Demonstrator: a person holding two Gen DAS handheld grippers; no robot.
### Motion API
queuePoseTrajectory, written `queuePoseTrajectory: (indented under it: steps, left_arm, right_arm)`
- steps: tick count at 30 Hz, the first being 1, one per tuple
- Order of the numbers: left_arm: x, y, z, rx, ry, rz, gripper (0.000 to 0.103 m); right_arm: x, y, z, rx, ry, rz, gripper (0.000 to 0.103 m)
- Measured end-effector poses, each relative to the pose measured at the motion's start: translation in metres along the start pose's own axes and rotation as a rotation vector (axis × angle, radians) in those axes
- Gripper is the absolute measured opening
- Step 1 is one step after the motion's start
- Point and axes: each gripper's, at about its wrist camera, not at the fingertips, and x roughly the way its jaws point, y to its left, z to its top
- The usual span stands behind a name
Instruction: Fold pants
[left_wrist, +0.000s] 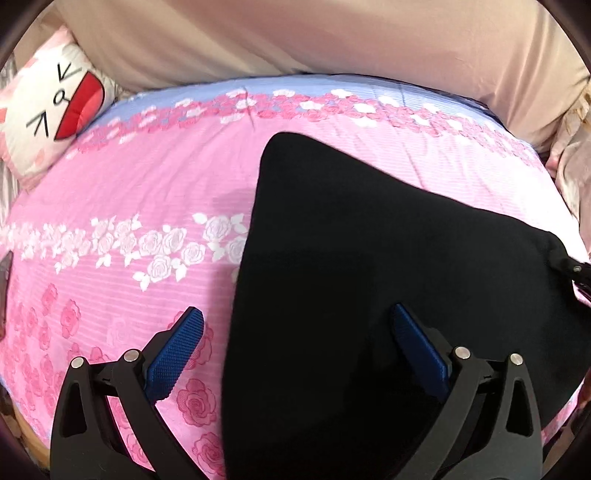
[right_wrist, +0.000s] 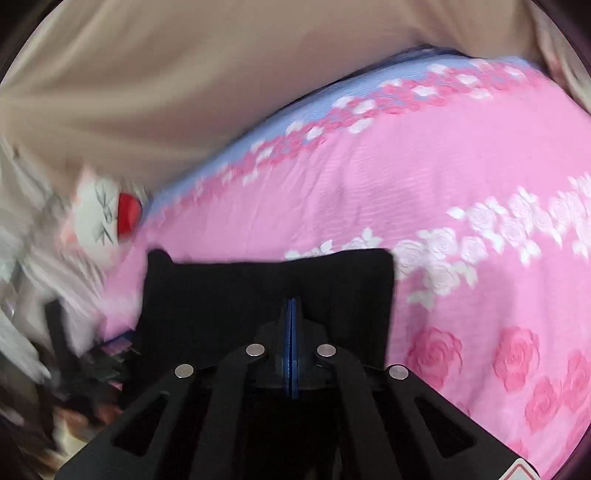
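Observation:
The black pants (left_wrist: 369, 258) lie on the pink rose-print bedsheet (left_wrist: 147, 192), lifted at the right. My left gripper (left_wrist: 295, 332) is open and empty; its blue pads (left_wrist: 177, 354) straddle the pants' left edge, one over the sheet, one over the fabric. My right gripper (right_wrist: 292, 306) is shut on the pants (right_wrist: 258, 291), holding an edge of the black fabric up above the sheet (right_wrist: 443, 177). The right gripper also shows at the right edge of the left wrist view (left_wrist: 576, 273), where it holds a corner of the pants.
A white cat-face pillow (left_wrist: 51, 110) lies at the bed's far left, also blurred in the right wrist view (right_wrist: 103, 214). A beige curtain (left_wrist: 295, 33) hangs behind the bed. Clutter shows beside the bed at the left (right_wrist: 44, 332).

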Motion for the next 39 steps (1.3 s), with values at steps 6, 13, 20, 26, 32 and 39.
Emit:
queuePoseTrajectory:
  steps: [6, 13, 20, 26, 32, 39]
  left_arm:
    - [0.002, 0.014, -0.001, -0.044, -0.003, -0.033, 0.098]
    - [-0.033, 0.069, -0.011, -0.08, -0.093, 0.136, 0.098]
    - [-0.038, 0.108, -0.021, -0.147, -0.092, 0.168, 0.098]
    - [-0.043, 0.111, -0.033, -0.118, -0.083, 0.198, 0.098]
    - [-0.037, 0.107, -0.031, -0.116, -0.063, 0.181, 0.098]
    - [-0.04, 0.09, -0.03, -0.085, -0.059, 0.168, 0.098]
  right_arm:
    - [0.017, 0.066, -0.015, -0.209, 0.055, -0.051, 0.018]
    - [0.011, 0.087, 0.005, -0.189, 0.025, -0.069, 0.015]
    - [0.132, 0.182, -0.012, -0.452, 0.227, 0.011, 0.016]
    - [0.12, 0.198, -0.003, -0.436, 0.147, 0.053, 0.021]
    - [0.154, 0.174, 0.003, -0.38, 0.198, 0.014, 0.021]
    - [0.062, 0.138, 0.001, -0.302, 0.048, -0.008, 0.04]
